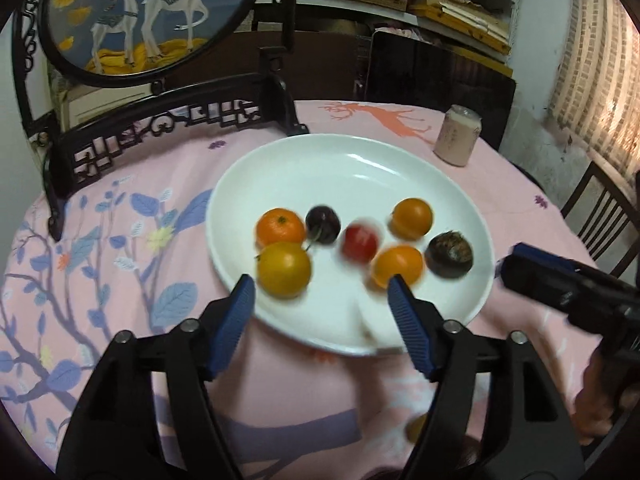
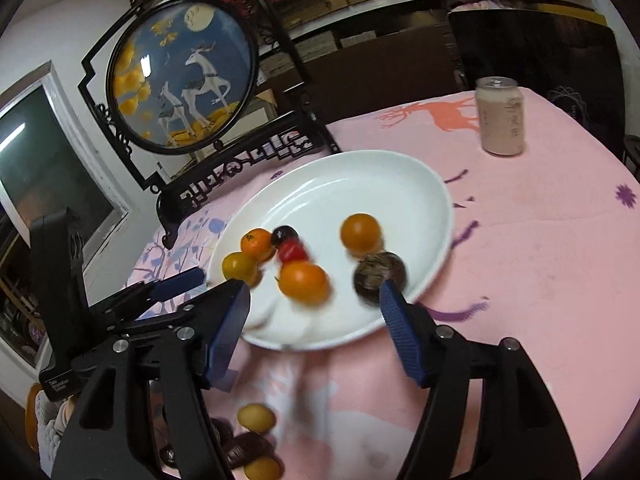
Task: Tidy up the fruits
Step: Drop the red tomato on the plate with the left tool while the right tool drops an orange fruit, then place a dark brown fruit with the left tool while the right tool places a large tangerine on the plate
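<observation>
A white plate (image 1: 352, 168) (image 2: 360, 176) sits on the pink tablecloth and holds several fruits: oranges (image 1: 284, 268) (image 2: 304, 282), a tangerine (image 1: 280, 226), a red fruit (image 1: 360, 242) (image 2: 294, 252), a dark cherry (image 1: 322, 224) and a dark brown round fruit (image 1: 449, 254) (image 2: 380, 274). Some fruits are blurred. My left gripper (image 1: 320, 296) is open and empty over the plate's near rim. My right gripper (image 2: 314, 300) is open and empty at the near rim. Loose yellow and dark fruits (image 2: 256, 416) lie at the table's near edge.
A pink drink can (image 1: 458, 136) (image 2: 502, 116) stands at the far right of the table. A round deer screen on a black carved stand (image 1: 140, 12) (image 2: 184, 76) stands at the far left. Chairs surround the table.
</observation>
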### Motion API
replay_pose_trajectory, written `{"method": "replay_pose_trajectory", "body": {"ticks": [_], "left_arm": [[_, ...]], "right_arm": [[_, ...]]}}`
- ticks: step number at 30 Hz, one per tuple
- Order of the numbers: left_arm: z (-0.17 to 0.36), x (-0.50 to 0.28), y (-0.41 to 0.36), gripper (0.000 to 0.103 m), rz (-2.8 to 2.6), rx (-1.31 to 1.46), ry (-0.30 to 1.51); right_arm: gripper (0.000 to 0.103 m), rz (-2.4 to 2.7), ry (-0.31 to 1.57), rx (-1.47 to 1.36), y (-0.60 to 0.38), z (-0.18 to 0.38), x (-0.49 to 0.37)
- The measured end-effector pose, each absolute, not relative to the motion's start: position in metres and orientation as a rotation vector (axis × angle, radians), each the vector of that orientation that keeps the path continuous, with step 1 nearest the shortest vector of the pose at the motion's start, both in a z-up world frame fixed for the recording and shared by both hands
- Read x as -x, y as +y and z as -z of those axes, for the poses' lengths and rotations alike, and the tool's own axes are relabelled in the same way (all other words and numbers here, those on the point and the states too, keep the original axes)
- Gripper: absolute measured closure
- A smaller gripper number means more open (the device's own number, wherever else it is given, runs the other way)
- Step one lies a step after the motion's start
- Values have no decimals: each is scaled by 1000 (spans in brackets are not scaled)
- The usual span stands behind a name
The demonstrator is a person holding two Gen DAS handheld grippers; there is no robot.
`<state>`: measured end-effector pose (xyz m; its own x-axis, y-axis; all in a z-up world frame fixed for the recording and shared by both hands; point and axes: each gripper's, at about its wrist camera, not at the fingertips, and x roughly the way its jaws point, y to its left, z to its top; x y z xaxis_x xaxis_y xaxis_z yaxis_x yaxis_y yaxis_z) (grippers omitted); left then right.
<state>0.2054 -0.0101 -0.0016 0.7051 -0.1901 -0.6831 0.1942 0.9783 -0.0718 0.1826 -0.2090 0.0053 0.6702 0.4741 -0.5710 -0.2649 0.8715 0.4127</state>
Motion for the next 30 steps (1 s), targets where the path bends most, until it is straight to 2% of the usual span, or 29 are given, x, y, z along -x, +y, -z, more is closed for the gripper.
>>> {"method": "replay_pose_trajectory", "body": {"ticks": [2,5,13,21,30], "left_arm": [[3,-198,-4,14,192,-8,766],[6,-184,7,9,159,-20,768],[9,-135,34,4,115,-17,768],[23,-98,44,3,119,-58,809],[38,-97,31,2,140,-163,853]], "right_arm": [[35,-431,756,-329,-214,-1,-177],[35,-436,782,-312,-213,7,-161],[26,-469,806,-152,-195,18,-114],[26,-494,773,-167,-204,12,-88],[26,-480,779,-178,-207,13,-86]]}}
